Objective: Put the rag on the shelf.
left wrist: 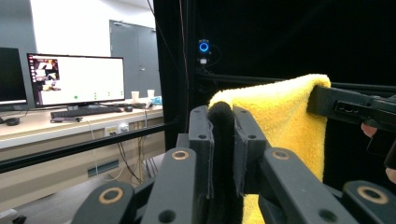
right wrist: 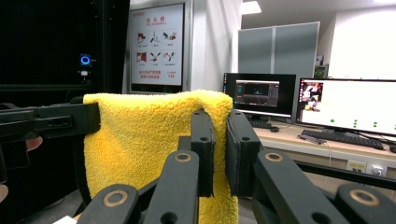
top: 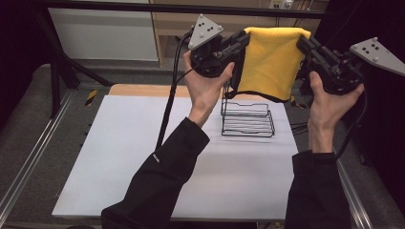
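A yellow towel (top: 270, 62) hangs stretched between my two grippers, raised above the table. My left gripper (top: 246, 38) is shut on its top left corner, and my right gripper (top: 303, 43) is shut on its top right corner. In the left gripper view the jaws (left wrist: 223, 126) pinch a dark folded edge of the towel (left wrist: 285, 116), with the right gripper (left wrist: 355, 109) holding the far corner. In the right gripper view the jaws (right wrist: 219, 135) clamp the yellow towel (right wrist: 144, 144), and the left gripper (right wrist: 51, 121) holds the other end. A black wire rack (top: 247, 119) stands on the table below the towel.
The white table surface (top: 133, 162) stretches to the left and front of the rack. Metal rails (top: 33, 157) run along the table's sides and a black frame bar (top: 143, 7) crosses the back. Beyond are desks with monitors (left wrist: 74, 79).
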